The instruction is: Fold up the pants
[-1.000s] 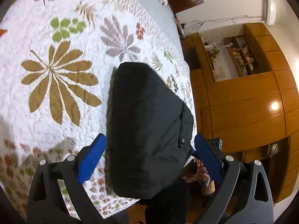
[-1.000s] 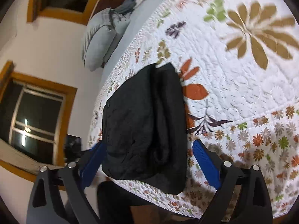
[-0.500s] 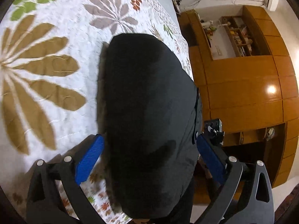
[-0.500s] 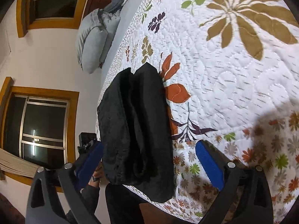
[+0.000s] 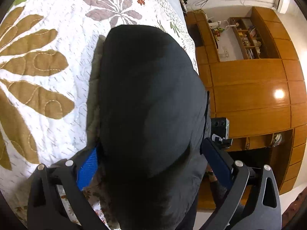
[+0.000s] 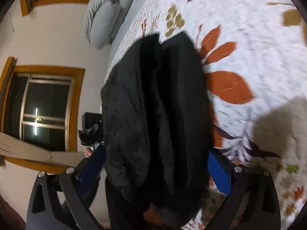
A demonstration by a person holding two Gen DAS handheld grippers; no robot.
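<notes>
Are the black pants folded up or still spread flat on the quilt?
Folded. The black pants form a compact bundle with stacked layers and a crease down the middle, lying at the edge of the quilt.

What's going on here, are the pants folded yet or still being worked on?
A person holds a gripper in each hand over a bed with a leaf-patterned quilt. Black pants lie near the bed's edge, already folded into a compact bundle. The left gripper and right gripper each straddle an end of the bundle, jaws open with a blue pad on either side. Neither has closed on the fabric.
</notes>
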